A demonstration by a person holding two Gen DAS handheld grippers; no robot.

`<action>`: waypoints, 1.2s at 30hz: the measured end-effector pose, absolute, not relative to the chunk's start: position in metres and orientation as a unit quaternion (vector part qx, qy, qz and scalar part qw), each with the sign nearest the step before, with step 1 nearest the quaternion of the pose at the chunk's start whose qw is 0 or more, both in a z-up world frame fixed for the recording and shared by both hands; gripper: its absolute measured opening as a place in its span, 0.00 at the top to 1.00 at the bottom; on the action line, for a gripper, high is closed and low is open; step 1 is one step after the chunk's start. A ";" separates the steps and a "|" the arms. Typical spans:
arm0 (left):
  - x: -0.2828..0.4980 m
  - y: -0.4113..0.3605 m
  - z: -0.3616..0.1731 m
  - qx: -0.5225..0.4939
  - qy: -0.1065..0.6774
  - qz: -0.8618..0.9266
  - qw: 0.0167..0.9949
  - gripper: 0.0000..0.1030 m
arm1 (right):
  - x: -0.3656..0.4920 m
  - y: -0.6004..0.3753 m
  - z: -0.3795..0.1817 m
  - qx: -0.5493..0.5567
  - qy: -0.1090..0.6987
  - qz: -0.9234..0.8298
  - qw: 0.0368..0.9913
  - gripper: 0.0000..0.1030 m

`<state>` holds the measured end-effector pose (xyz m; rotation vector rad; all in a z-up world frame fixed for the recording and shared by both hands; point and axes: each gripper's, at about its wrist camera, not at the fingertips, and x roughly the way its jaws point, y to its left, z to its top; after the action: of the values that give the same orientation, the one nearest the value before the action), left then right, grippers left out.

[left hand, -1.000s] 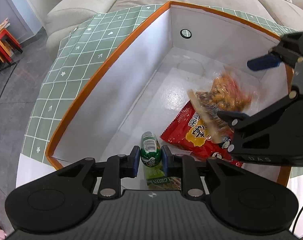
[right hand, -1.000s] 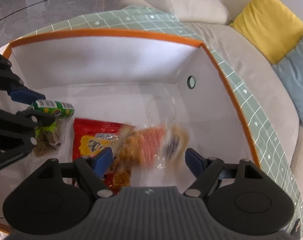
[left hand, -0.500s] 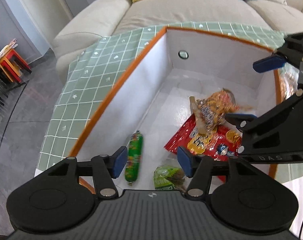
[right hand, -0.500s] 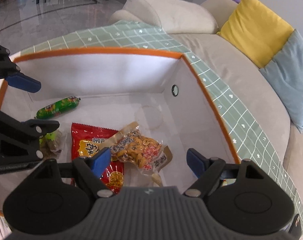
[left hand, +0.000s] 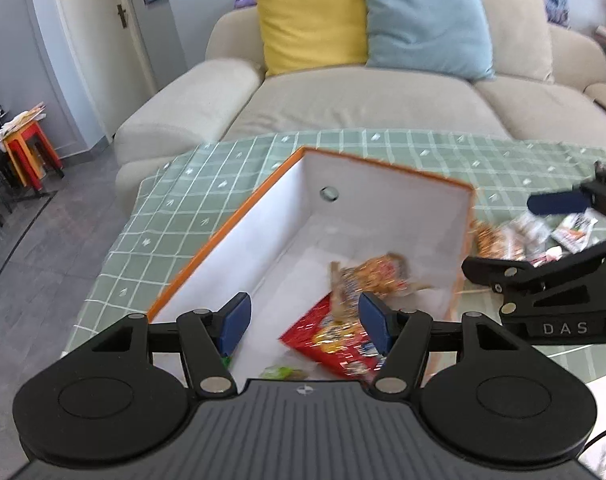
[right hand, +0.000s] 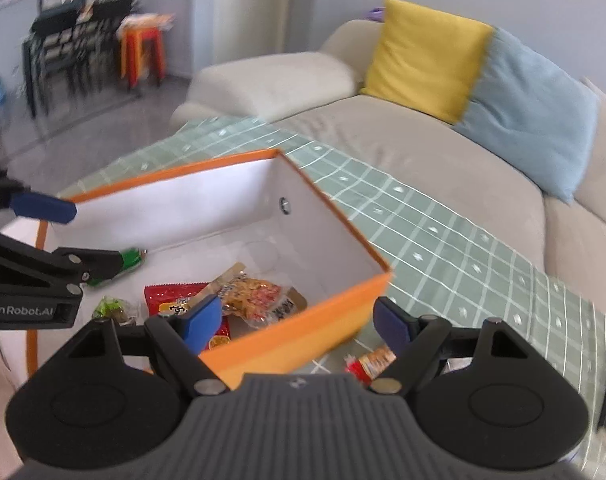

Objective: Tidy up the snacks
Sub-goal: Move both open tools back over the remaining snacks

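Note:
An orange-rimmed box (left hand: 223, 248) with white inner walls stands on a green chequered cloth. Inside lie a red snack bag (left hand: 331, 340), a clear packet of orange nuts (left hand: 371, 280) on top of it, a small green pack (left hand: 279, 372) and a green sausage stick (right hand: 131, 258). My left gripper (left hand: 303, 312) hovers above the box's near end. Its jaws are opening, with nothing between them. My right gripper (right hand: 297, 316) is open and holds nothing, over the box's orange side wall (right hand: 303, 332). Each gripper shows at the edge of the other's view.
Several loose snack packets (left hand: 575, 228) lie on the cloth to the right of the box, one small red packet (right hand: 367, 362) close to its wall. Behind the table is a beige sofa (left hand: 343, 96) with yellow and blue cushions. Stacked stools (left hand: 27, 148) stand far left.
The left gripper let go of the green sausage stick, which now lies in the box. The nut packet dropped from the right gripper onto the red bag. Both grippers rose and drew back.

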<state>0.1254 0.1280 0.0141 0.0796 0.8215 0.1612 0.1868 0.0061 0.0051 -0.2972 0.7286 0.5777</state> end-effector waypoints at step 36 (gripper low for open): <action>0.105 -0.008 -0.046 0.003 0.379 -0.074 0.922 0.24 | 0.091 -0.190 -0.055 -0.014 0.368 0.077 0.927 0.17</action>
<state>0.1049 -0.0079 -0.0465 0.0070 0.7786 -0.1516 0.0912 -0.1905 -0.0545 -0.0284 0.7538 0.1579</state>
